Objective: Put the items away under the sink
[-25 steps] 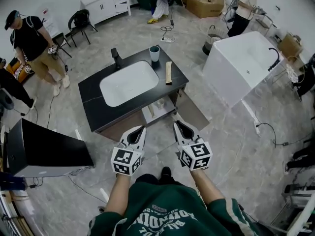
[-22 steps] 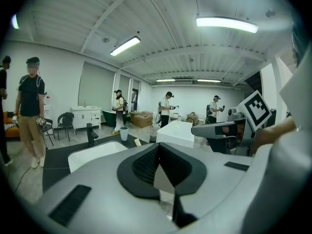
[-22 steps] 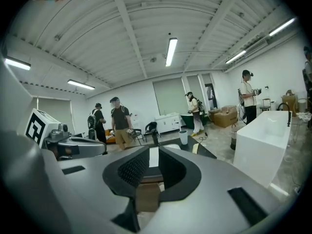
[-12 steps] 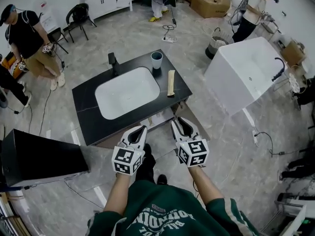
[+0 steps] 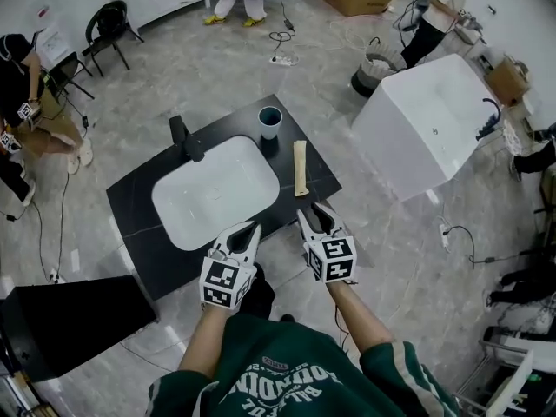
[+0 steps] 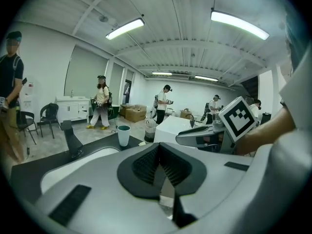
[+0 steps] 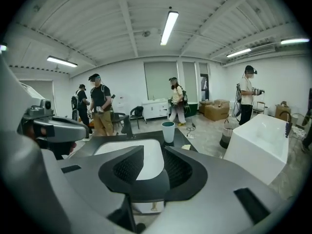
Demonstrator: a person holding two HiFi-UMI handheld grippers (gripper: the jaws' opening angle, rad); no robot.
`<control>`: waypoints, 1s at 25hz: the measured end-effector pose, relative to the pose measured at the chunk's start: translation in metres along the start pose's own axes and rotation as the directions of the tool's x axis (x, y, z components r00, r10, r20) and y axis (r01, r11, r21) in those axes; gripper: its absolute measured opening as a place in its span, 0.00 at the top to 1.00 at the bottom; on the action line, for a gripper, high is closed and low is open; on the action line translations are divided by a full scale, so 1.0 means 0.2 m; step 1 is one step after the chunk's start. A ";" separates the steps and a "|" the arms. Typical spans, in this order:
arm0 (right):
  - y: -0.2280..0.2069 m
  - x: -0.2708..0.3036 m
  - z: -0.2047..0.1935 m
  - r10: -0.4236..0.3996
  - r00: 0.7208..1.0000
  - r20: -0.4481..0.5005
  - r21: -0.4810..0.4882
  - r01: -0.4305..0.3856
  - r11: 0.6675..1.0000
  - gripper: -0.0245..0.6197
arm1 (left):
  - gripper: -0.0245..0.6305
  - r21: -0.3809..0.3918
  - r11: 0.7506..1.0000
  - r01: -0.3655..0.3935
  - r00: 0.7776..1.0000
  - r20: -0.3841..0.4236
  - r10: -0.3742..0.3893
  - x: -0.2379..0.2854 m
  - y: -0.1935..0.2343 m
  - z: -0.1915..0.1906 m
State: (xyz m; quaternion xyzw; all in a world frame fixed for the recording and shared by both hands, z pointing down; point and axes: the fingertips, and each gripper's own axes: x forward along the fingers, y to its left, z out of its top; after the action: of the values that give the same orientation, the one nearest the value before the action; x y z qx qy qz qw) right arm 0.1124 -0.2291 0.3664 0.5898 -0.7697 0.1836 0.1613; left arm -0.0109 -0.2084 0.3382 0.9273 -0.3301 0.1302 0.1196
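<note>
Opening empty right tongs (image 5: 314, 216) near sink (image 5: 208, 194)

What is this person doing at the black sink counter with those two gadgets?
A person stands at a black counter with a claw in each hand. Neither holds anything: the left claw is shut, and the right claw has just been opening with nothing between its jaws. A cup and a pale flat stick sit untouched beside the sink.
</note>
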 end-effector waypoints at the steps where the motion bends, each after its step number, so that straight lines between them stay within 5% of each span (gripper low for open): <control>1: -0.02 0.06 -0.01 -0.006 1.000 -0.015 0.012 0.006 1.000 0.74 | 0.95 -0.006 1.000 0.005 1.000 -0.008 -0.005 0.03 0.05 -0.01; 13: -0.30 0.60 -0.22 -0.113 0.973 -0.201 0.006 0.117 0.993 0.74 | 0.95 -0.061 0.998 0.029 0.995 -0.090 -0.034 0.21 0.44 -0.14; 25: -0.48 0.92 -0.57 -0.207 0.876 -0.436 -0.073 0.195 0.978 0.74 | 0.95 -0.110 0.993 -0.032 0.988 -0.154 0.015 0.12 0.66 -0.31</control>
State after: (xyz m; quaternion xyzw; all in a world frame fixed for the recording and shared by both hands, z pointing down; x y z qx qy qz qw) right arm 0.1623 -0.3546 0.5617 0.6073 -0.6500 0.2844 0.3575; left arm -0.0866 -0.3028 0.4214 0.9024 -0.3378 0.1835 0.1949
